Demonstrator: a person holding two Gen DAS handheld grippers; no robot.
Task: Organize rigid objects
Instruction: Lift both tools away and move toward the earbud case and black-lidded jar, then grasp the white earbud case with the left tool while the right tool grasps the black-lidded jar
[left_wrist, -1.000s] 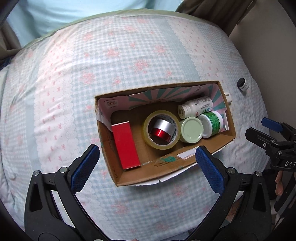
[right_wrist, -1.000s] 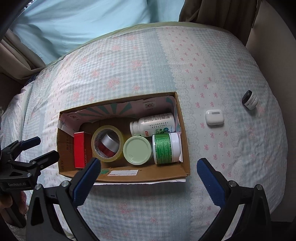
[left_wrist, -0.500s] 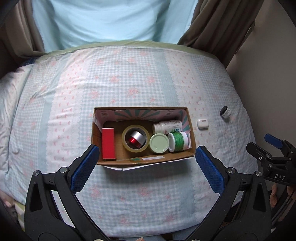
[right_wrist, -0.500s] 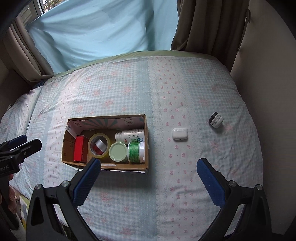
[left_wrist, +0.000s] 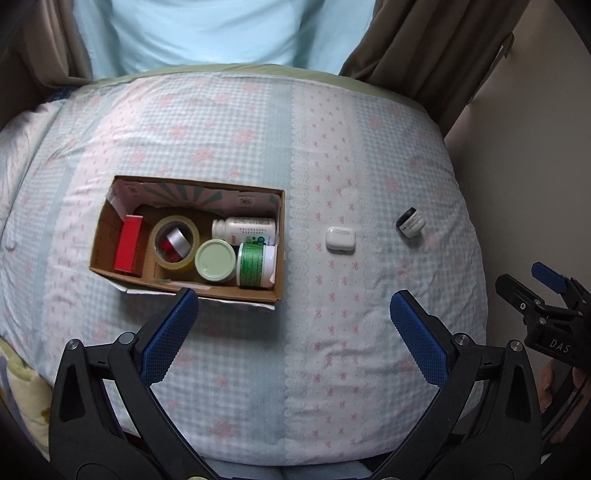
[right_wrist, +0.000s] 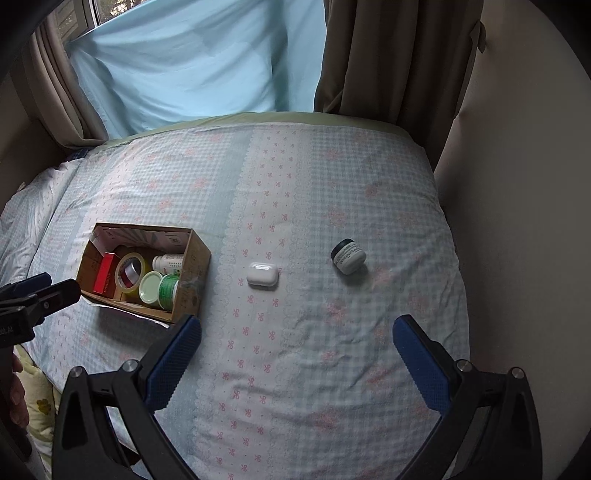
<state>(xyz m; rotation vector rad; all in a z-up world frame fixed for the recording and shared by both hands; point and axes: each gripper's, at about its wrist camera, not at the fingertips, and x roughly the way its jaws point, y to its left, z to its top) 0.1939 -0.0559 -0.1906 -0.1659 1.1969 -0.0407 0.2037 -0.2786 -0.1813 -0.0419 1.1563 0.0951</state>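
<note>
- Left: open brown cardboard box (left_wrist: 279, 236) on the gingham-covered bed (left_wrist: 369, 147), already holding a red carton, tape roll, jars and a bottle.
- Left gripper (left_wrist: 291, 314): fingers spread wide, empty.
- Centre: white rounded plastic earbud case (right_wrist: 262, 274), well apart from the box; probably next, best pinched across its short sides.
- Right: small black-lidded white jar (right_wrist: 348, 256), tipped.
- Right gripper (right_wrist: 295, 339): fingers parted, empty.

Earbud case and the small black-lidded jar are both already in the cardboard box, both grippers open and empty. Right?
Not quite. The earbud case and small black-lidded jar lie on the bedspread, outside the cardboard box, to its right. The right wrist view shows it plainly. The rest holds: left gripper and right gripper are open and empty.
</note>
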